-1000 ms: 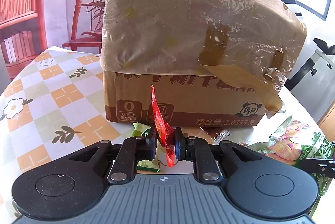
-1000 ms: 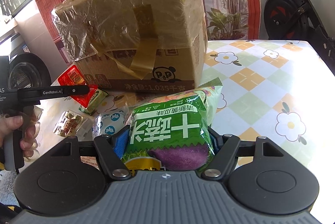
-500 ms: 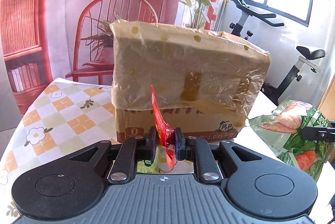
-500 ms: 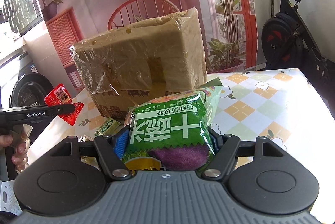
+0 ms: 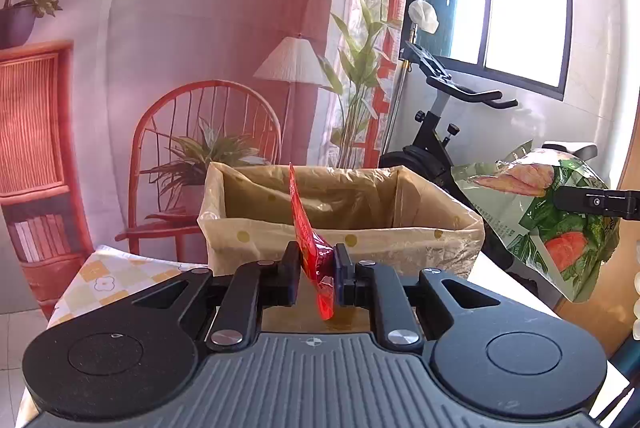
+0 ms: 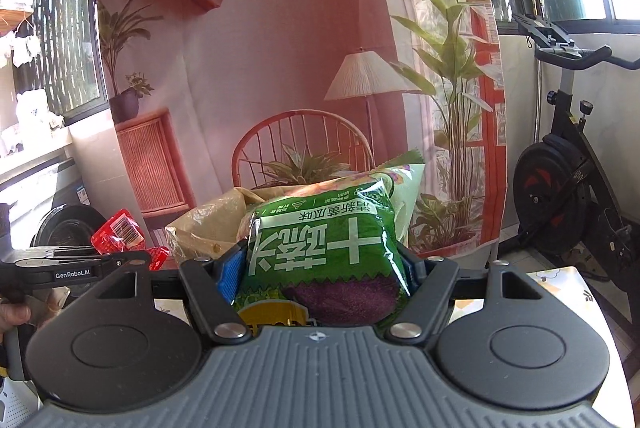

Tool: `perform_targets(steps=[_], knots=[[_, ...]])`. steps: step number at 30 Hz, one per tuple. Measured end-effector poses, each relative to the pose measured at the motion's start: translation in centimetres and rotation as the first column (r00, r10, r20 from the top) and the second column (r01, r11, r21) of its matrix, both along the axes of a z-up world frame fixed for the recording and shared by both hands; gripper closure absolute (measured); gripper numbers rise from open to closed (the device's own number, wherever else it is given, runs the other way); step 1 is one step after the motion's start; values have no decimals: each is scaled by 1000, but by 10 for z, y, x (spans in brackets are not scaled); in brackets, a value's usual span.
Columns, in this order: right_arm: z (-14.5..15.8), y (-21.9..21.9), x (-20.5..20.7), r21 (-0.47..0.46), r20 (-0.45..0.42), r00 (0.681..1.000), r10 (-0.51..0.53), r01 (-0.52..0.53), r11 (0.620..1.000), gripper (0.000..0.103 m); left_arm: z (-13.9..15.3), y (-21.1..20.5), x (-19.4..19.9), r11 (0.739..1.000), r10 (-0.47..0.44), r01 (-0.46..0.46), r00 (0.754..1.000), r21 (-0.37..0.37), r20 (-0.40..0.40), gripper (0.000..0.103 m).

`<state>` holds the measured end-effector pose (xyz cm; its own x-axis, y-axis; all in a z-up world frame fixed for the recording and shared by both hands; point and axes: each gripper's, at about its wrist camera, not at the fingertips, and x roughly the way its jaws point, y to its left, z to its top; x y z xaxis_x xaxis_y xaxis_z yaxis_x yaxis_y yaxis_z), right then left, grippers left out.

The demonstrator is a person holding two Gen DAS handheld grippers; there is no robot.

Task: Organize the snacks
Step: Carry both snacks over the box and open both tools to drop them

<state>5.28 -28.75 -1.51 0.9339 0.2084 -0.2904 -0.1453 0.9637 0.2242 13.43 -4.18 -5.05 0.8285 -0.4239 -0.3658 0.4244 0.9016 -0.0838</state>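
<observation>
My left gripper (image 5: pixel 316 268) is shut on a thin red snack packet (image 5: pixel 308 236) that stands on edge between the fingers. It is raised to the near rim of the open cardboard box (image 5: pixel 340 224) lined with yellowish plastic. My right gripper (image 6: pixel 320 264) is shut on a puffy green snack bag (image 6: pixel 328 240), held high just right of the box (image 6: pixel 208 224). The green bag (image 5: pixel 560 216) shows at the right of the left wrist view. The red packet (image 6: pixel 120 232) shows at the left of the right wrist view.
The box stands on a table with a checked flower cloth (image 5: pixel 108 280). An exercise bike (image 6: pixel 568 188) stands to the right beyond the table. A printed backdrop with a chair and lamp hangs behind.
Both grippers have risen with their snacks from table level to the height of the box's open top. The box's inside is now in view.
</observation>
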Motion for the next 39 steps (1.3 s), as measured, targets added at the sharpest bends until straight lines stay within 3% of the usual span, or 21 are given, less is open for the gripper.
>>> perform_targets(steps=[8,16,18,22,24,25,26,27,32,39], knots=[[20,25,86,-94,63,997,-40,46,995,30,31,-27,48,999,5,-7,999,42,45,85],[-8,55,166,-162,18,993,-116,118,980,30,25,-49,112,994,43,-43,999,100,-5,85],[-17,59,179,-149,-26,993,-116,111,983,30,20,-50,122,993,52,-50,998,109,-22,85],[-34,56,198,-6,-150,984,-91,91,996,28,9,-49,136,991,50,-42,997,123,-64,85],[-40,55,204,40,-205,976,-70,80,996,27,1,-46,139,989,73,-60,993,131,-93,83],[-43,53,205,59,-225,972,-69,84,995,24,-2,-44,140,989,81,-67,991,128,-106,71],[-43,51,204,69,-229,971,-73,91,993,21,-4,-41,141,991,83,-70,990,117,-114,52],[-43,49,203,74,-228,971,-74,94,993,13,-5,-38,140,992,84,-72,990,103,-112,47],[-34,39,185,93,-196,979,-51,71,993,11,-1,-29,127,990,99,-89,991,107,-92,45],[-23,34,138,68,-107,994,30,-23,997,17,14,-10,93,989,113,-106,991,101,-69,45]])
